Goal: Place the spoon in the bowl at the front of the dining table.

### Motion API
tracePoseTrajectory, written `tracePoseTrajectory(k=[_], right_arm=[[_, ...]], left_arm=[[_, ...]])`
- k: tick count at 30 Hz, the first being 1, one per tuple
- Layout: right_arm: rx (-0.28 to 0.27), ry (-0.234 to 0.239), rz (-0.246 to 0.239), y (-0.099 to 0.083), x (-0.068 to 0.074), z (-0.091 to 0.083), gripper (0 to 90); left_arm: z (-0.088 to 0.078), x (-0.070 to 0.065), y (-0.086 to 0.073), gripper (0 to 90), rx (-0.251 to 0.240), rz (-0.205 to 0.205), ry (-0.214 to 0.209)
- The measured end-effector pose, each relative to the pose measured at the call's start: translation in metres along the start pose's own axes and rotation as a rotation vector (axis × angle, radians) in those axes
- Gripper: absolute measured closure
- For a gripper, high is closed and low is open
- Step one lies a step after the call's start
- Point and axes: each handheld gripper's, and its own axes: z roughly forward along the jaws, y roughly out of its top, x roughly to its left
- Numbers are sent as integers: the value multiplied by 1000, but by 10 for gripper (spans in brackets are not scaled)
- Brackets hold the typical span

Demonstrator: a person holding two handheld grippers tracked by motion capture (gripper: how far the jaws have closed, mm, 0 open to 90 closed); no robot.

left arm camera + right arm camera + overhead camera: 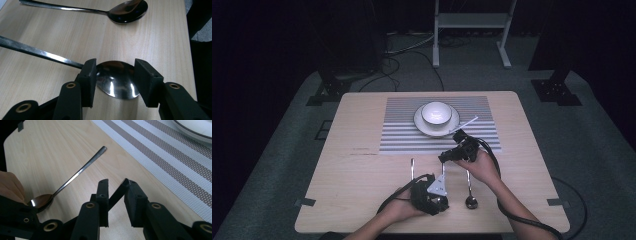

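- Wooden table, seen from above. A striped mat lies on the far half, with a plate on it and a white bowl on the plate.
- A thin white stick rests on the plate's right rim, slanting up and to the right.
- Three spoons lie on the bare wood in front of the mat, handles pointing towards it and bowls towards the person.
- The middle spoon is the one being worked. It lies flat between the two hands.
- The left gripper is low at the near edge, at that spoon's bowl end.
- In the left gripper view the jaws are partly open and straddle the bowl. One pad stands at the neck side and the other at the far edge, both just beside the metal.
- The bowl rests on the table, and I see no squeeze on it.
- The right gripper is farther up, just short of the mat, at the middle spoon's handle end.
- In the right gripper view the jaws stand narrowly apart, with the dark handle slanting across the gap up to the tip of one pad.
- I cannot tell whether the pads actually pinch the handle.
- The right spoon lies just beside the middle one, under the right hand. It lies clear of both grippers.
- The left spoon lies on the other side, and its bowl ends near the left hand.
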Motion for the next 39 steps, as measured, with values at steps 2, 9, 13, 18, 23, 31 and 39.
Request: tracePoseTrajectory(k=[2, 9, 13, 18, 23, 31, 39], right_arm=[[-5, 10, 9, 1, 0, -1, 758], [-19, 30, 11, 5, 2, -7, 792], [-34, 69, 9, 9, 5, -10, 831], [-52, 134, 27, 13, 7, -17, 876], [-67, 145, 21, 18, 11, -25, 889], [-120, 102, 17, 26, 10, -41, 888], [-169, 58, 40, 31, 3, -55, 888]], left_arm=[[0, 0, 0, 524, -2, -3, -1], [-2, -2, 1, 481, -13, -8, 2], [-6, -3, 1, 466, -28, -10, 8], [-9, -2, 1, 461, -36, -10, 16], [-10, -1, 1, 459, -36, -8, 19], [-13, 0, 2, 444, -46, -8, 32], [-14, 1, 2, 415, -53, -21, 31]])
